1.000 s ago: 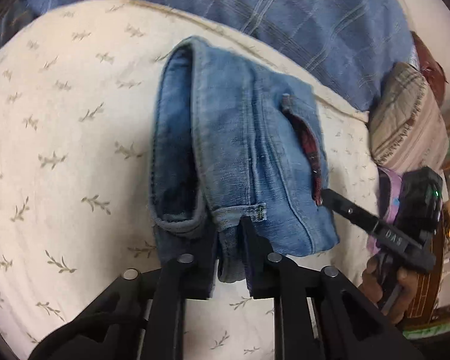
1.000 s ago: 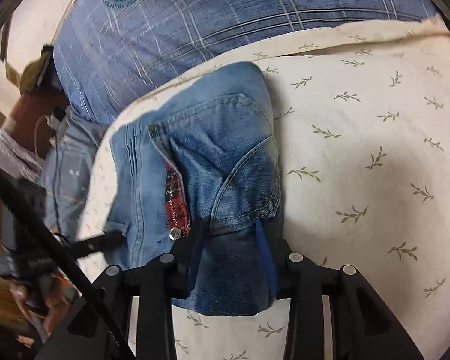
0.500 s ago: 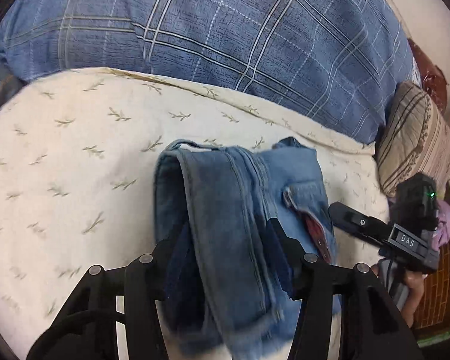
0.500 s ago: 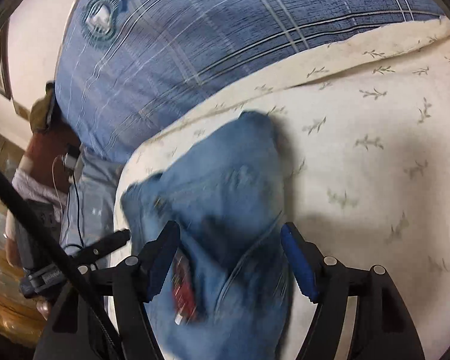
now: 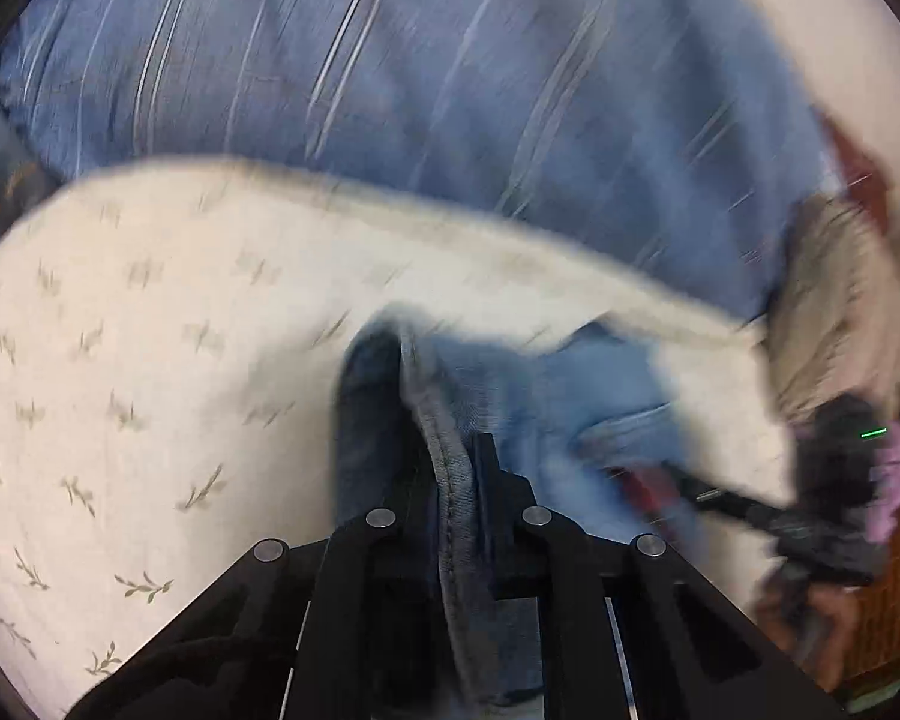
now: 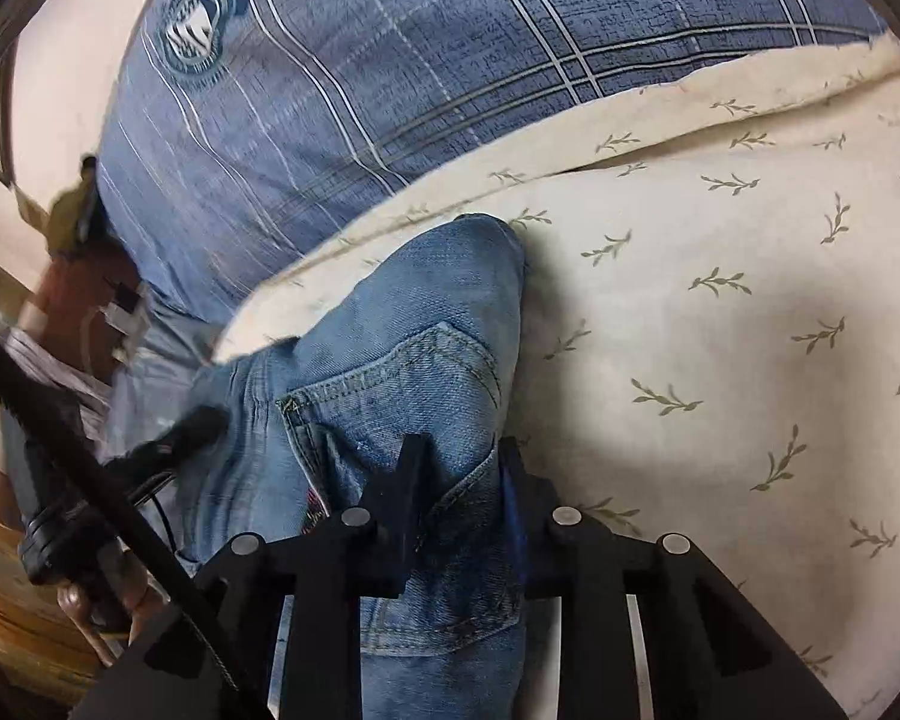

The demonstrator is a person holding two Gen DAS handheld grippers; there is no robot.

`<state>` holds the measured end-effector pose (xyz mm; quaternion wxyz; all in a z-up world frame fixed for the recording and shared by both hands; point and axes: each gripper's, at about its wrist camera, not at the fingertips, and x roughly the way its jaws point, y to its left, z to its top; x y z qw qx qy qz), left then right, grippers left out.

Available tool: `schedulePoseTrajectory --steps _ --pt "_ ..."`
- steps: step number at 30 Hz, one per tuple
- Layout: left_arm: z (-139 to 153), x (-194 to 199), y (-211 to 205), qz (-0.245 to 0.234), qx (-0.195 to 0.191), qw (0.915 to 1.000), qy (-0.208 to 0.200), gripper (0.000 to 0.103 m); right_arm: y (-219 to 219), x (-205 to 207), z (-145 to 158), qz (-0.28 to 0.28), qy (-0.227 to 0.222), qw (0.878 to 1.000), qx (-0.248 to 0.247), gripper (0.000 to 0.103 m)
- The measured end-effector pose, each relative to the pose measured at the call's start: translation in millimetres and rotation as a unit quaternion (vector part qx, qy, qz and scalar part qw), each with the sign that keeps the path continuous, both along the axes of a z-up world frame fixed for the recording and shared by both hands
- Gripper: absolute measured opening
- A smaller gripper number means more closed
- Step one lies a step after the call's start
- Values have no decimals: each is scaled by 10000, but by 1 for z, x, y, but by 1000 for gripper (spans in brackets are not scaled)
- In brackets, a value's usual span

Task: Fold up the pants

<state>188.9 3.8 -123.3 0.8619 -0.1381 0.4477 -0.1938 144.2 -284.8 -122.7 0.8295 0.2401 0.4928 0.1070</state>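
**Folded jeans gripped at both near corners**

The folded jeans are seen lying on the leaf-print bedsheet, extending straight ahead of both tools toward the blue plaid pillow. The left tool is clenched on a thick seamed edge of the denim; the right tool is clamped over the pocket corner. The bundle's long axis is judged to run away from the tools, so each end is held equally near. Open sheet is available to the right of the bundle in the right wrist view; the pillow bounds the far side. The left view is blurred, so finer detail cannot be told.
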Motion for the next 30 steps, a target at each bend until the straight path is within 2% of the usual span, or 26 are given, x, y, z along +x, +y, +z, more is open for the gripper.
schedulePoseTrajectory --steps 1,3,4,7,9,10,11,13,15,18,21,22,23,25,26,27,28,30 --pt "-8 0 -3 -133 28 9987 482 8 0 0 -1 26 -10 10000 -78 26" --pt "-5 -5 -8 -108 159 9987 468 9 4 -1 1 80 -43 9995 -289 31" --pt "0 -6 -9 -118 202 9986 467 9 5 -2 2 94 -50 9992 -387 37" --pt "10 -10 -4 -166 71 9985 519 15 5 -9 8 141 -105 9991 -373 47" --pt "18 -14 4 -161 -62 9978 646 42 4 -14 16 151 -148 9993 -296 58" --pt "24 -14 6 -156 -92 9979 626 47 3 -16 20 151 -191 9994 -236 68" --pt "31 -16 11 -93 -65 9985 539 50 0 -21 24 141 -243 9995 -110 74" --pt "40 -17 27 62 29 9990 438 56 -9 -34 27 83 -298 9993 202 78" --pt "38 -17 35 214 -4 9982 569 66 -18 -44 19 -5 -167 9988 449 78" --pt "19 -9 32 140 -143 9941 1065 66 -25 -46 -1 -107 94 9970 755 78" --pt "1 -4 33 130 -469 9886 1423 66 -23 -39 -10 -20 163 9953 950 73" --pt "-4 -3 33 380 -522 9844 1637 66 -19 -38 -11 24 167 9955 935 66" --pt "-7 -4 33 432 -566 9837 1653 66 -13 -36 -13 115 197 9959 871 61" --pt "-5 -6 32 467 -604 9847 1564 63 -9 -36 -17 139 240 9966 770 56" --pt "-6 -6 30 431 -622 9851 1546 56 -8 -36 -19 131 253 9965 787 52" --pt "-7 -9 28 369 -674 9847 1561 39 -9 -37 -19 100 238 9960 851 50" --pt "-10 -8 26 365 -733 9837 1603 37 -9 -37 -20 94 240 9958 883 45" --pt "-7 -10 25 433 -735 9850 1501 21 -9 -38 -18 144 243 9959 855 37"
